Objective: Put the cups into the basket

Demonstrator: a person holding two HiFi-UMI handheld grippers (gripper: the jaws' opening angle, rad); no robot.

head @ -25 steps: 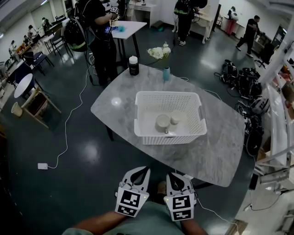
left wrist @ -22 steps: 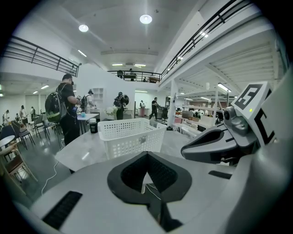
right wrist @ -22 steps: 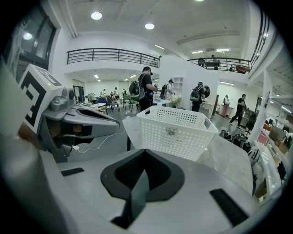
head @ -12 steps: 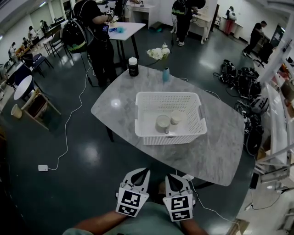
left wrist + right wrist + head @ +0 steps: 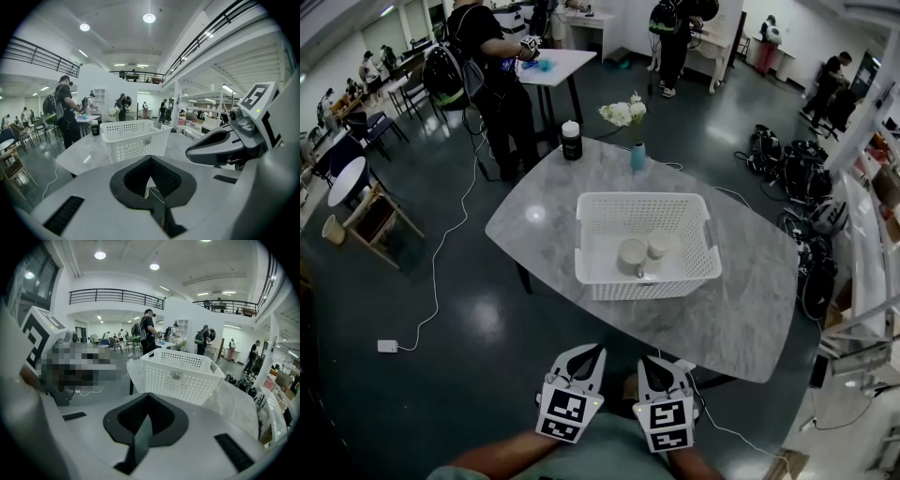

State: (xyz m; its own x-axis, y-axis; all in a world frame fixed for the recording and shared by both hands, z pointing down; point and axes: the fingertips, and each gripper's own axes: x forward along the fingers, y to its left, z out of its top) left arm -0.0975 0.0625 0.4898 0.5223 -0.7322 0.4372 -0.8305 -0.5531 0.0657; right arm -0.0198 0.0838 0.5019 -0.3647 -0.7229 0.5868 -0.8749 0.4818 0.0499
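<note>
A white perforated basket (image 5: 677, 208) stands in the middle of the marble table (image 5: 741, 309). Two pale cups sit inside it side by side, the larger one (image 5: 631, 253) on the left and the smaller one (image 5: 657, 245) on the right. My left gripper (image 5: 599, 349) and right gripper (image 5: 643, 359) are held close to my body, off the table's near edge and well short of the basket. Both are shut with nothing between the pads. In the left gripper view the basket (image 5: 136, 138) is ahead of the shut jaws; in the right gripper view the basket (image 5: 180, 373) is also ahead.
At the table's far edge stand a black bottle with a white cap (image 5: 572, 136), a blue bottle (image 5: 638, 154) and white flowers (image 5: 623, 109). Bags (image 5: 797, 164) lie on the floor at the right. A cable (image 5: 441, 244) runs over the floor at the left. People stand at tables behind.
Both grippers, the basket and the cups are where they were. Only the people in the background have shifted a little.
</note>
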